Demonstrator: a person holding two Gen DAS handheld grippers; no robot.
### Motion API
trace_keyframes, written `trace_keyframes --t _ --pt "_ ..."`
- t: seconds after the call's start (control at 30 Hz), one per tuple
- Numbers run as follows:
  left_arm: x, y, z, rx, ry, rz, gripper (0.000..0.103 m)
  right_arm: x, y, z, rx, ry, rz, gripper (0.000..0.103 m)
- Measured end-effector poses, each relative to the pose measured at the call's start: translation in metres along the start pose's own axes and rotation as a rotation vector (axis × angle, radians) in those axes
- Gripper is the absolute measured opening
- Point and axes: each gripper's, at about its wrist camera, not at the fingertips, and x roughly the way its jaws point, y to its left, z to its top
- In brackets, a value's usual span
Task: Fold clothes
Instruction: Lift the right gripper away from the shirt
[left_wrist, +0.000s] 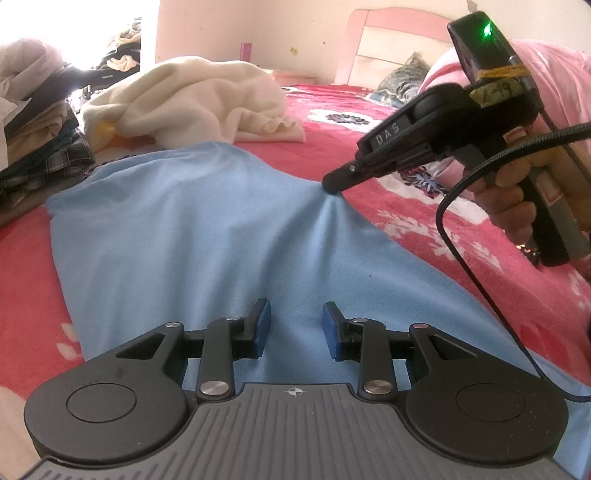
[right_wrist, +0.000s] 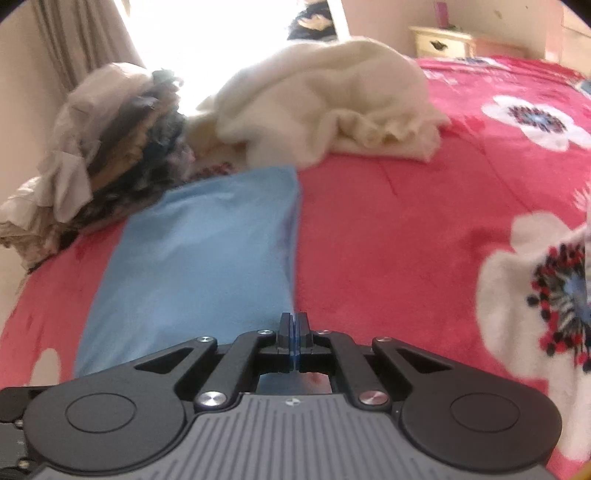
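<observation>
A light blue garment (left_wrist: 177, 229) lies spread on the red flowered bed cover (left_wrist: 424, 229). My left gripper (left_wrist: 295, 328) is open and empty, hovering just above the near part of the garment. My right gripper (left_wrist: 334, 182) is shut on the garment's right edge and lifts it into a small peak. In the right wrist view the right gripper (right_wrist: 294, 332) is shut on the garment's (right_wrist: 199, 258) near edge, and the cloth stretches away toward the clothes pile.
A rumpled cream blanket (left_wrist: 192, 99) lies at the back of the bed. A stack of mixed clothes (left_wrist: 40, 140) sits at the left edge. A pink headboard (left_wrist: 391, 40) and a pillow stand at the far right. A cable (left_wrist: 476, 280) hangs from the right gripper.
</observation>
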Motion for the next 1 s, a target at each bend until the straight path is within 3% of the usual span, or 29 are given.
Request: trace_keyframes --t 0.17,0.23,0.37,0.7,0.83,1.0 --pt "0.001 0.001 0.0 -0.002 0.002 -0.002 0.031 0.003 -0.009 0.001 0.047 0.026 -0.061 0.001" --pt "0.001 0.002 -0.001 -0.005 0.003 -0.006 0.031 -0.006 -0.013 0.006 0.096 0.002 -0.044 0.001" --pt "0.001 0.004 -0.001 -0.011 0.0 -0.011 0.031 -0.019 -0.001 0.014 0.042 -0.085 0.003 0.002" --pt "0.002 0.003 0.0 -0.01 -0.003 -0.01 0.031 0.028 -0.002 0.013 0.087 -0.018 0.056 0.0" --pt "0.001 0.004 -0.001 -0.009 -0.007 -0.014 0.031 0.007 -0.011 0.023 0.165 -0.069 0.056 0.005" --pt "-0.007 0.007 0.004 -0.013 -0.036 -0.013 0.031 0.005 0.007 0.039 0.09 -0.105 0.129 0.005"
